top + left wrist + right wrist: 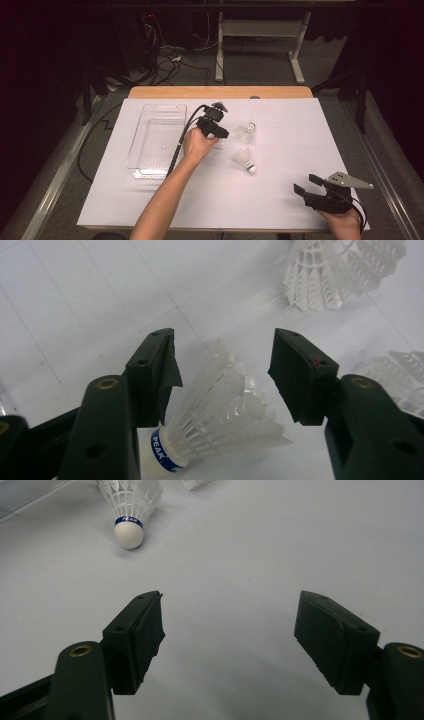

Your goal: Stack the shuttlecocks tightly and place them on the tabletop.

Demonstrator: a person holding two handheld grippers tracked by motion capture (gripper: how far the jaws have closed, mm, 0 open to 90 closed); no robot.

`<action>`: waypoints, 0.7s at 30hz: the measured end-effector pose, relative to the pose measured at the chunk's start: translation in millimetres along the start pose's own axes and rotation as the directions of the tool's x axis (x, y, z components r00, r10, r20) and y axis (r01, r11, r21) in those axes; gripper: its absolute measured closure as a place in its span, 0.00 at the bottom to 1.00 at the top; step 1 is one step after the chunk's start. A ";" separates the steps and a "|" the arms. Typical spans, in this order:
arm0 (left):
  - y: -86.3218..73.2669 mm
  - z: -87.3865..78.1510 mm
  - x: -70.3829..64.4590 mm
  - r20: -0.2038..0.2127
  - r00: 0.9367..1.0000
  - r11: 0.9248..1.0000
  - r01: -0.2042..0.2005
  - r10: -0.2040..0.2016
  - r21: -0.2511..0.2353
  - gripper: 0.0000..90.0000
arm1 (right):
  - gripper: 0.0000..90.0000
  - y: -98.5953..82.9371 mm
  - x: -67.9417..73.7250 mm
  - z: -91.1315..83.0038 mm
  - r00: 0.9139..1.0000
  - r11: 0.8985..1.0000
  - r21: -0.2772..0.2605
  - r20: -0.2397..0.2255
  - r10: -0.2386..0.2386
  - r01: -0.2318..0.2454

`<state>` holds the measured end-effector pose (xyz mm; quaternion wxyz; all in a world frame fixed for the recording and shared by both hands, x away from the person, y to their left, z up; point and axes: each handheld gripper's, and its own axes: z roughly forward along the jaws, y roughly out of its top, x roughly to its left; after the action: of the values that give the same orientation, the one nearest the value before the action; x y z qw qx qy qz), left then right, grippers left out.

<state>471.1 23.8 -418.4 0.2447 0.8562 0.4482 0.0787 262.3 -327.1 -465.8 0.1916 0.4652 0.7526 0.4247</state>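
1. The left gripper (222, 375) is seen with its jaws spread wide, a white shuttlecock (220, 415) lying between them on the white table sheet (75, 300); neither jaw is seen to touch the feathers, though the left-hand jaw sits just beside the blue-banded cork end.
2. In the high view the left gripper (223, 135) is held over the middle of the table by the person's left hand (196, 146), with its cable trailing back along the forearm.
3. The shuttlecock between the jaws is laid on its side, its cork pointing toward the bottom of the left gripper view and its feather skirt fanned up and to the right.
4. Two further shuttlecocks are found just beyond it: one (246, 132) near the gripper's tip and one (245, 160) nearer the person, with its cork (251, 169) turned toward the front edge.
5. A clear plastic tray (150, 172) is placed to the left of the left hand, well apart from the shuttlecocks.
6. The right gripper (227, 625) is shown with its jaws parted wide and nothing between them, above bare sheet.
7. In the high view the right gripper (306, 184) is held near the table's front right corner, well apart from the shuttlecocks, and the nearer shuttlecock (130, 505) is seen far ahead of it in the right gripper view.
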 end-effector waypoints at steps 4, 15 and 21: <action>-1.6 -4.6 0.3 0.008 1.000 1.000 0.009 -0.009 -0.029 0.46 | 0.31 0.0 0.0 0.0 1.000 1.000 0.000 0.000 0.000 0.000; -4.8 -17.8 -1.8 0.043 0.999 0.997 0.011 -0.008 -0.076 0.42 | 0.31 0.1 0.2 0.1 1.000 1.000 0.001 0.002 -0.001 0.001; -8.4 -23.3 -4.1 0.053 0.999 0.995 0.006 -0.001 -0.097 0.41 | 0.31 0.1 0.3 0.2 1.000 1.000 0.001 0.003 -0.001 0.001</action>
<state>454.3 32.6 -401.9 0.2979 0.8442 0.4389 0.0774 262.3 -326.7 -465.8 0.1929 0.4656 0.7529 0.4233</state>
